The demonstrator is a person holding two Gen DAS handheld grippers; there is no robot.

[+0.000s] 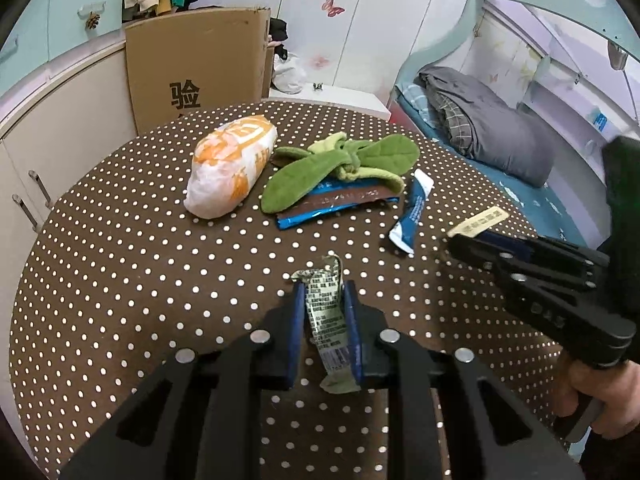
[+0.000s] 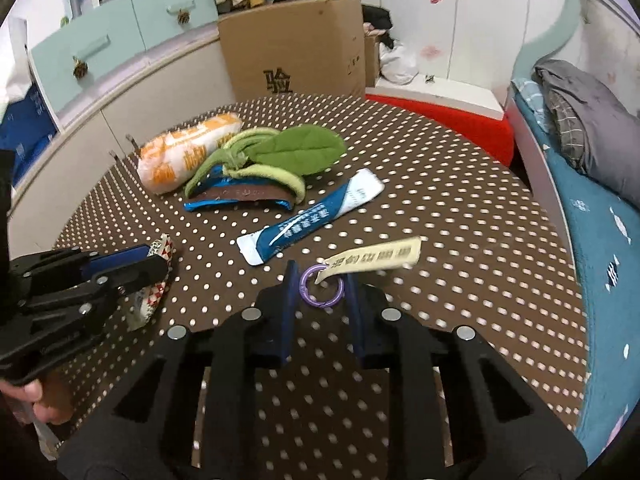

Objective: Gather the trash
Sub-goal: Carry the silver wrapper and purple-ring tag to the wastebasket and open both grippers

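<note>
Glossy foil sachet (image 2: 310,216); matt cloth tablecloth (image 1: 120,264).

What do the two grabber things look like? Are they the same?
Yes, they match. The left gripper and the right gripper are both made of black angular plastic with cut-out slots and round silver bolt heads. Each has two flat fingers lined with blue pads. A bare hand holds the right one by a handle underneath, and a dark sleeve shows above it. No cables are visible.
</note>
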